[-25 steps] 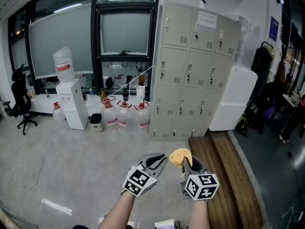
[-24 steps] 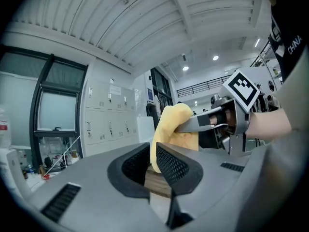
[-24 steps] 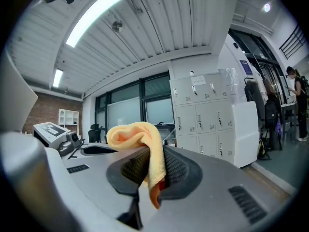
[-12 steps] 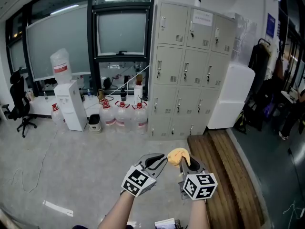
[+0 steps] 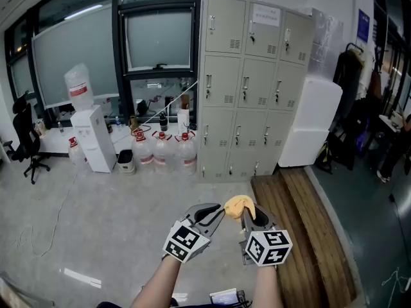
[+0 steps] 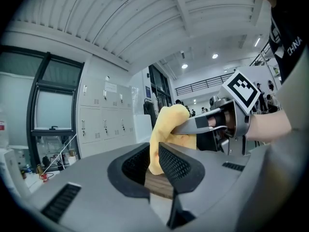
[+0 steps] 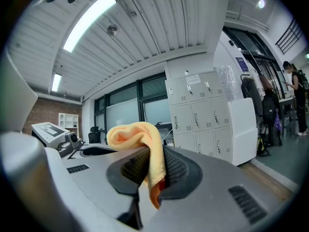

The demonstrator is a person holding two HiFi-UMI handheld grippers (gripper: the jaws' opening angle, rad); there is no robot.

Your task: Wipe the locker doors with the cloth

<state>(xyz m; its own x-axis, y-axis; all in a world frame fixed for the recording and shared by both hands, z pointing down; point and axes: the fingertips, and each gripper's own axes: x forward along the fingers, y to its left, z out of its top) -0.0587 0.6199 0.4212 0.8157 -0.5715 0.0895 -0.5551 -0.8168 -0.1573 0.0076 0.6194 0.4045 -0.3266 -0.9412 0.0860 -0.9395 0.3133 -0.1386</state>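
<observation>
The grey lockers (image 5: 253, 88) stand ahead against the wall, doors closed; they also show in the right gripper view (image 7: 203, 115) and, small, in the left gripper view (image 6: 104, 124). My right gripper (image 5: 246, 214) is shut on a yellow cloth (image 5: 239, 205), which bulges over its jaws (image 7: 133, 132). My left gripper (image 5: 219, 212) is just left of it, tips at the cloth's edge. Its jaws have just been opening and stand slightly apart (image 6: 153, 154). The cloth's lower edge (image 6: 166, 124) hangs at the gap, unpinched. Both grippers point level, well short of the lockers.
A low wooden platform (image 5: 292, 220) runs from the lockers toward me on the right. A white cabinet (image 5: 309, 130) stands right of the lockers, dark coats (image 5: 356, 95) beyond it. On the left are water bottles (image 5: 160, 153), a water dispenser (image 5: 90, 140) and an office chair (image 5: 26, 143).
The lockers have shifted left and grown a little in the head view as I came nearer. The left gripper's jaws have parted beside the cloth. The right gripper still holds the cloth.
</observation>
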